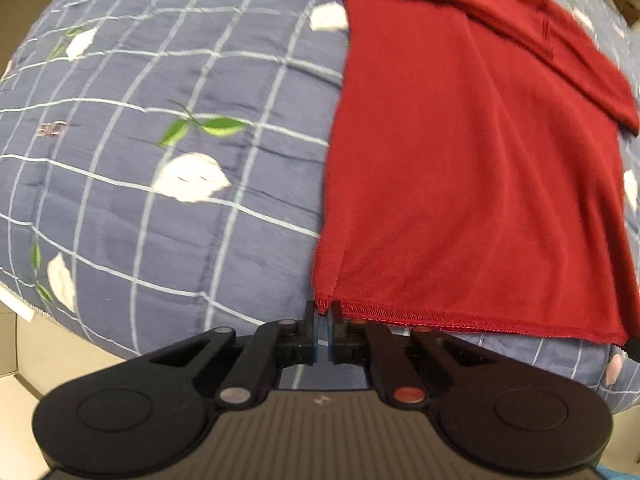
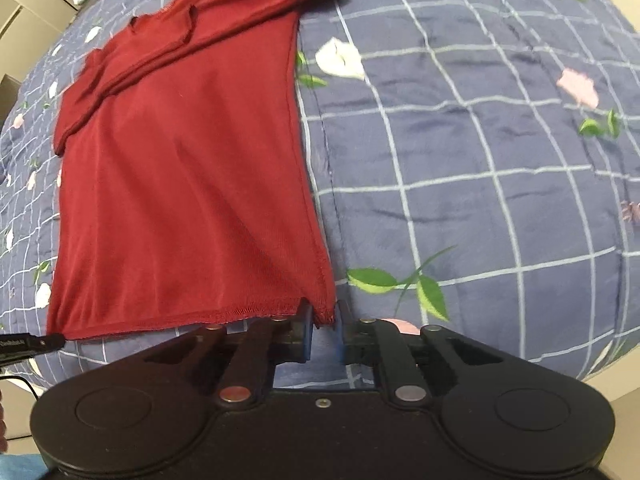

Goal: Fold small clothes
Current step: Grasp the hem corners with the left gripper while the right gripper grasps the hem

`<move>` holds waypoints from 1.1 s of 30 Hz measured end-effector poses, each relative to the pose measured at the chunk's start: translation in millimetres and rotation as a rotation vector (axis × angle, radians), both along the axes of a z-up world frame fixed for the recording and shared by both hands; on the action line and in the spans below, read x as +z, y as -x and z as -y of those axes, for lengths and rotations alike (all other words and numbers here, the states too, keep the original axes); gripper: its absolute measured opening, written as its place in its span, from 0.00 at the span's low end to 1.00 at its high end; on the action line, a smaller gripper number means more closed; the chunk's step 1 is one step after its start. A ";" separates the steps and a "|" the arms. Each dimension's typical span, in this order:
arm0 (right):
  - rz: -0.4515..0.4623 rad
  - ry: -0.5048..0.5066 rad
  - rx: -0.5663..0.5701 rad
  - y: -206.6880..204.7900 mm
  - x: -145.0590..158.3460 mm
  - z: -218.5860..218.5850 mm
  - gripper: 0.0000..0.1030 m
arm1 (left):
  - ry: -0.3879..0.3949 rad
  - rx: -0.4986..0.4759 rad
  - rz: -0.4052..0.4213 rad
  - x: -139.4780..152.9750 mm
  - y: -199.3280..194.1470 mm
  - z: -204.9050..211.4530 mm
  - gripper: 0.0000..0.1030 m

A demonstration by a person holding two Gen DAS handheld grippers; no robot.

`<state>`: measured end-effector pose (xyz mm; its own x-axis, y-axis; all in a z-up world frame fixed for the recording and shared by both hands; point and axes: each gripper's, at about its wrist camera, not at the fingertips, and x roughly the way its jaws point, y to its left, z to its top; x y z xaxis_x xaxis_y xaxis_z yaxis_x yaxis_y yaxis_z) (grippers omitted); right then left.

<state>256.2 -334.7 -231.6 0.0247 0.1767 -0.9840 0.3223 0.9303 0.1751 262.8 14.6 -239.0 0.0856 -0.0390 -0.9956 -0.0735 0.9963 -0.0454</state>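
Dark red thin knit top (image 1: 472, 184) flat on blue checked floral quilt (image 1: 160, 200), stretching ahead of both jaws.

Left gripper (image 1: 325, 316) clenched on hem corner. Right gripper (image 2: 325, 320) partly closed around opposite hem corner, grip unconfirmed.

Fabric looks light, limp, stretchy; take by hem corners, keep taut.

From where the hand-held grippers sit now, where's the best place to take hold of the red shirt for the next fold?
Grip the red shirt by its two bottom hem corners, coming in from the near edge of the bed. The hem lies flat and straight, sleeves already folded in. The left hand-held gripper looks closed on the left corner; the right hand-held gripper straddles the other corner, jaws apart.
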 end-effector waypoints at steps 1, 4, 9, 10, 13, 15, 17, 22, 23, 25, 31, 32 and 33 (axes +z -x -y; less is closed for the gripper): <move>0.009 0.003 0.004 1.5 3.7 0.1 0.11 | 0.004 0.002 0.009 4.6 0.8 -5.0 0.02; 0.023 0.006 0.021 4.1 11.4 -3.2 0.09 | 0.011 0.000 0.040 18.1 2.0 -19.2 0.02; 0.023 0.036 0.105 5.4 18.7 -16.5 0.06 | -0.010 -0.009 0.031 18.0 9.1 -24.3 0.00; 0.018 0.044 0.118 5.9 18.6 -18.2 0.00 | -0.037 -0.005 0.010 14.7 10.7 -24.5 0.00; -0.018 0.058 0.125 11.0 13.1 -16.8 0.00 | -0.045 0.047 -0.041 3.2 18.9 -36.2 0.00; -0.014 0.052 0.120 14.9 10.7 -15.8 0.00 | 0.000 0.081 -0.039 1.3 21.7 -44.2 0.00; -0.009 0.046 0.122 15.9 10.1 -17.7 0.02 | 0.004 0.083 -0.034 1.6 21.6 -46.4 0.00; 0.032 0.103 0.244 9.3 15.2 -35.3 0.30 | -0.017 0.054 0.011 11.1 16.3 -40.2 0.21; 0.048 0.112 0.281 7.8 16.7 -40.1 0.33 | -0.023 0.042 0.023 13.3 15.6 -37.5 0.38; 0.078 0.125 0.359 4.2 18.2 -50.7 0.48 | -0.049 0.008 0.063 18.2 14.4 -30.3 0.58; 0.122 0.132 0.663 -0.7 8.0 -92.1 0.61 | -0.134 -0.164 0.161 24.4 11.9 3.3 0.88; 0.124 0.135 0.714 -0.5 4.8 -99.3 0.62 | -0.147 -0.192 0.172 24.1 12.0 9.2 0.93; 0.126 0.144 0.761 0.1 1.7 -105.9 0.63 | -0.164 -0.227 0.179 21.7 12.2 16.7 0.98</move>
